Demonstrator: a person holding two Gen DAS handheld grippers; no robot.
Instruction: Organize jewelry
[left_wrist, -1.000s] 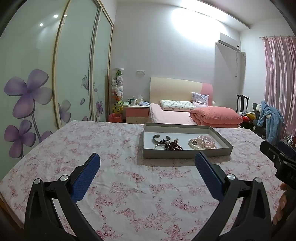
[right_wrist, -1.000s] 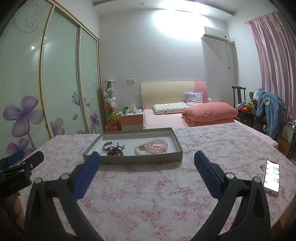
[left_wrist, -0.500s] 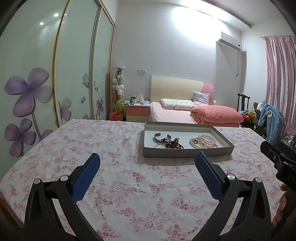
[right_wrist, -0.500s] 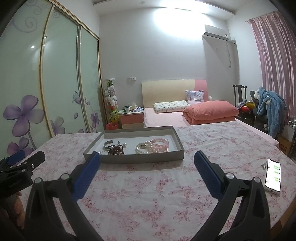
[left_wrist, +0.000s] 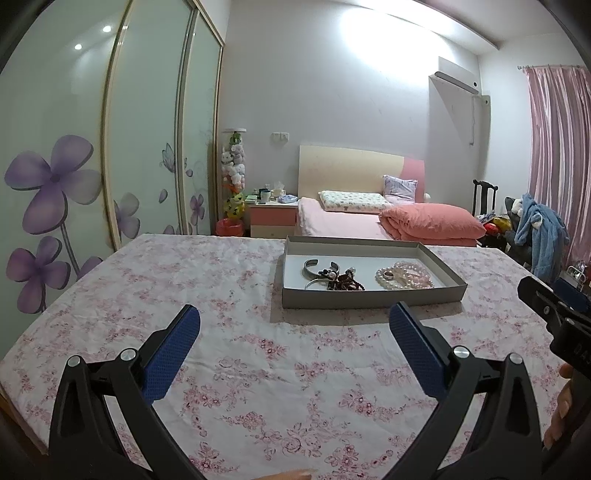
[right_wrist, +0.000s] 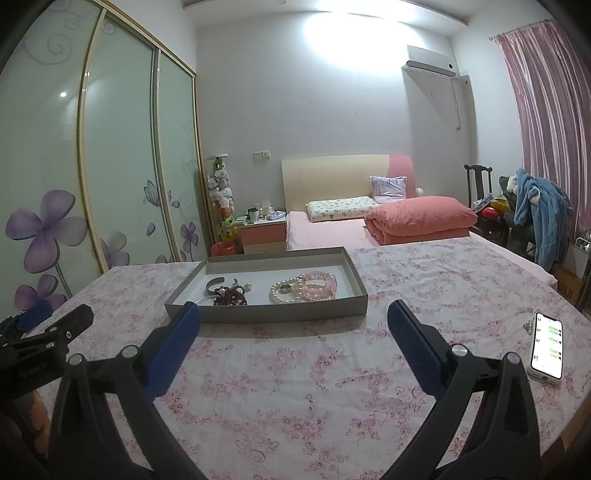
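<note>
Left wrist view shows the left gripper (left_wrist: 294, 321) spread and empty, like the right gripper (right_wrist: 293, 319), with bangles (left_wrist: 316, 268), dark beads (left_wrist: 347, 282) and pearl bracelets (left_wrist: 404, 275) already inside the grey tray (left_wrist: 369, 297) at twelve o'clock, fitting either sorted or awaiting sorting.

Readable txt is scarce. Cardboard box (right_wrist: 569, 286), right edge of right wrist frame: "MUJI". Right hand-held gripper (left_wrist: 554, 306) body, right edge of left wrist frame: "DA", rest cut off. Phone (right_wrist: 547, 345) screen illegible.
</note>
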